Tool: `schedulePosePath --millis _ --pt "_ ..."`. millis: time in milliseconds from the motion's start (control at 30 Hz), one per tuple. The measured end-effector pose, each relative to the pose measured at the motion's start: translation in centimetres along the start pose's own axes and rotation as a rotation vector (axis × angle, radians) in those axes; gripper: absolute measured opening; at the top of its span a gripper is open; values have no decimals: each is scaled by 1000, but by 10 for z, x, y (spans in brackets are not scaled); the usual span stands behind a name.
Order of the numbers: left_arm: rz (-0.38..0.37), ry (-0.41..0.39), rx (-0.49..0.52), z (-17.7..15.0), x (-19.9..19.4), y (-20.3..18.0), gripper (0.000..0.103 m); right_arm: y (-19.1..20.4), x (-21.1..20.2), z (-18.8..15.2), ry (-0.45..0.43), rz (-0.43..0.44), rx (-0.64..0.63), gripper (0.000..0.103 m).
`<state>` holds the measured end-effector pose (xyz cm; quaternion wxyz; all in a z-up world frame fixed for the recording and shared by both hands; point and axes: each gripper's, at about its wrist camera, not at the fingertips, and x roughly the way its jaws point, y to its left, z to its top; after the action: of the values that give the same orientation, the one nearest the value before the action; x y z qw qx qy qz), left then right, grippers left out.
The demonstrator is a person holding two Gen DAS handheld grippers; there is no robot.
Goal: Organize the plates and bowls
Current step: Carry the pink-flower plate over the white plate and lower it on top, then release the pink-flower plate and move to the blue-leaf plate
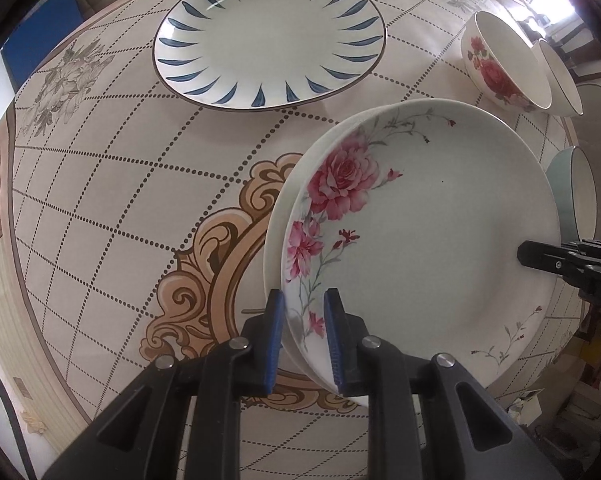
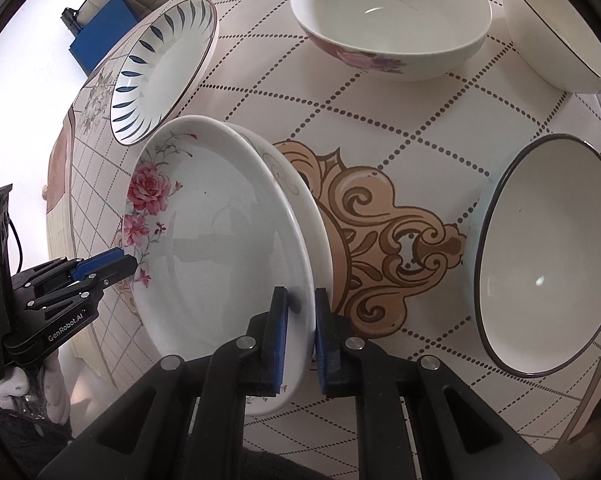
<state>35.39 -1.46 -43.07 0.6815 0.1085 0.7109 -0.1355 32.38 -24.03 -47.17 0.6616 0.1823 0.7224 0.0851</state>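
Above the desk (image 1: 100,200), both grippers, left (image 1: 303,344) and right (image 2: 301,336), have jaws clamped narrow on opposite rims of the rose plate (image 1: 420,240), mid-carry; next it likely needs level lowering onto the blue plate (image 1: 268,36).

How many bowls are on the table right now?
3: a rose-patterned bowl at the far side, a white dark-rimmed bowl at far right, and a pale blue dark-rimmed bowl near right. Others may sit out of view.

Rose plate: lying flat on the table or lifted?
Lifted: rose plate is clamped at opposite rims by left gripper and right gripper, above another plate.
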Motion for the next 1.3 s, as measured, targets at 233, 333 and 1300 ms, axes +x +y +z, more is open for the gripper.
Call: schedulePosePath --millis 233,333,1300 --pt "-20 6 43 -1 -5 -26 16 23 0 2 -17 -146 -76 13" --pt "-7 -4 33 -5 -8 -33 16 27 -1 4 -20 -180 -72 13" --pt "-134 -206 -223 108 -63 105 84 106 -45 153 -112 117 -93 100"
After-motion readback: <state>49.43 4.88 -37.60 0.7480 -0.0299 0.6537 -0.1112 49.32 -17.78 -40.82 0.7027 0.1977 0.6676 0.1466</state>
